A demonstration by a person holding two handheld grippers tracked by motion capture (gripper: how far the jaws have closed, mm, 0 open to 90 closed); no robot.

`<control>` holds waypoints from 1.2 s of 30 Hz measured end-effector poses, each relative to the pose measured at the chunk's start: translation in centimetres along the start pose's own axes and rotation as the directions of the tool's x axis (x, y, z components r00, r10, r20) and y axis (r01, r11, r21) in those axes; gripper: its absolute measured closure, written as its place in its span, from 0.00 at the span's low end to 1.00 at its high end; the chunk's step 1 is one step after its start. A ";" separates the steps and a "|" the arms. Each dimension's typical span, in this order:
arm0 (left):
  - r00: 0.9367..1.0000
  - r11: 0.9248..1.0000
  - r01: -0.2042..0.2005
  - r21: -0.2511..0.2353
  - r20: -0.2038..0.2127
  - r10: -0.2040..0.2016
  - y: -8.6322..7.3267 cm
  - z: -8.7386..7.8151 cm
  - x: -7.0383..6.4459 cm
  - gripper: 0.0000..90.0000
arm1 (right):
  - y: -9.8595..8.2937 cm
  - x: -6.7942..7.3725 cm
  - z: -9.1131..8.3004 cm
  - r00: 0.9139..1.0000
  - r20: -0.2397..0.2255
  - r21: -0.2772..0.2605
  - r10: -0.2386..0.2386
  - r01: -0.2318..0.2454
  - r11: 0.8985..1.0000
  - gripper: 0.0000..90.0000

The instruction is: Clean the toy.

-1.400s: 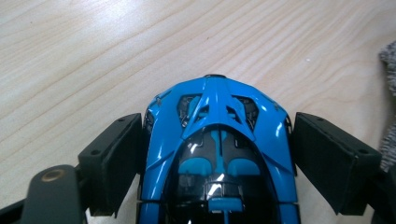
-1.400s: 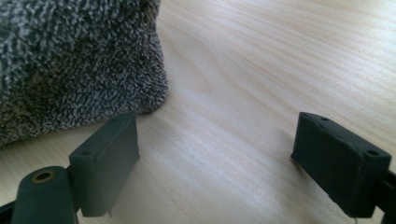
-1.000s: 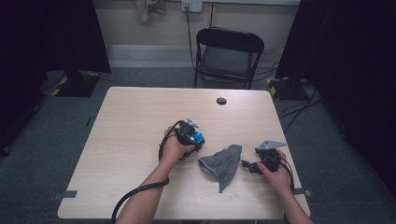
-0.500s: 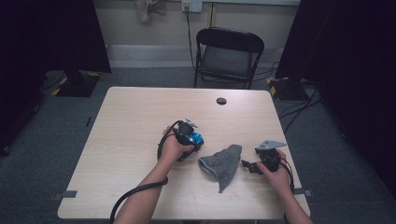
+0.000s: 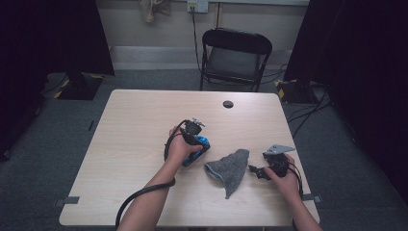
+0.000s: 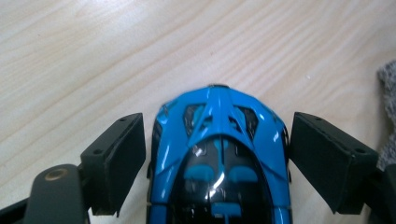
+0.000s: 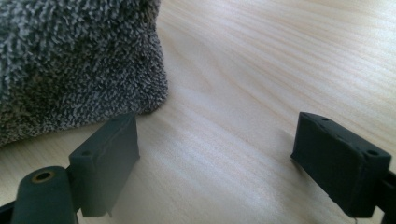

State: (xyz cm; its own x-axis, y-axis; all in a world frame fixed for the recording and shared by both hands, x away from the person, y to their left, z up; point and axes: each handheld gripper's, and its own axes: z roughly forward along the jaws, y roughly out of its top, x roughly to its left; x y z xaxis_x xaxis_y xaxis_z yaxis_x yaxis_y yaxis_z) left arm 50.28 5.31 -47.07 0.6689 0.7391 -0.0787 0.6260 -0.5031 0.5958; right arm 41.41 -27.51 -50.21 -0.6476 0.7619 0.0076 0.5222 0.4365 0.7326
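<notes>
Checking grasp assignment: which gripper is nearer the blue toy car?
Left. The left gripper has its open jaws on either side of the blue toy car. The right gripper sits beyond the grey fuzzy cloth, open over bare table.

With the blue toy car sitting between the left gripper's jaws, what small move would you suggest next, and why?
Probably close the left gripper on the blue toy car. Its jaws stand on either side of the car's body, a narrow gap showing at the left one, so it looks framed but not clamped. The right gripper is open over bare table beside the grey cloth.
</notes>
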 end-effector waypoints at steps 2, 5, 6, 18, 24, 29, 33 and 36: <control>1.000 1.000 -0.012 0.006 0.004 0.012 0.2 0.3 -0.1 0.20 | 0.0 0.0 0.0 1.000 0.000 0.000 0.000 0.000 1.000 0.15; 1.000 1.000 -0.010 0.004 0.003 0.010 0.3 0.8 -0.4 0.19 | 0.0 0.0 0.0 1.000 0.000 0.000 0.000 0.000 1.000 0.15; 1.000 1.000 -0.011 0.004 0.003 0.011 0.3 1.0 -0.4 0.19 | 0.0 0.0 0.0 1.000 0.000 0.000 0.000 0.000 1.000 0.15; 0.999 0.999 -0.020 0.034 -0.031 0.021 0.3 1.6 -0.4 0.25 | 0.0 0.0 0.0 1.000 0.002 -0.001 0.002 -0.002 1.000 0.15; 0.998 0.999 -0.039 0.038 -0.046 0.041 0.3 1.6 -0.6 0.26 | 0.0 0.0 0.0 1.000 0.003 -0.001 0.003 -0.003 1.000 0.15; 0.998 0.998 -0.046 0.042 -0.050 0.048 0.2 1.5 -0.8 0.27 | 0.0 0.0 0.0 1.000 0.003 -0.001 0.003 -0.003 1.000 0.15; 0.995 0.997 -0.074 0.026 -0.058 0.076 0.0 1.3 -0.9 0.29 | 0.0 0.0 0.0 1.000 0.002 -0.001 0.003 -0.003 1.000 0.15; 0.996 0.997 -0.075 0.010 -0.054 0.075 -0.2 1.0 -0.9 0.29 | 0.0 0.0 0.0 1.000 0.002 -0.001 0.003 -0.003 1.000 0.15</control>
State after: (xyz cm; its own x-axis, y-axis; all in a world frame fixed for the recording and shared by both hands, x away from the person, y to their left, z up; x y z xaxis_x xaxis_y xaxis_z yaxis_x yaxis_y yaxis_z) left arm 49.96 4.31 -47.94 0.6915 0.7223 0.0101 0.5779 -0.5615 0.5922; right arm 41.37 -27.50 -50.21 -0.6446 0.7645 0.0082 0.5238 0.4338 0.7331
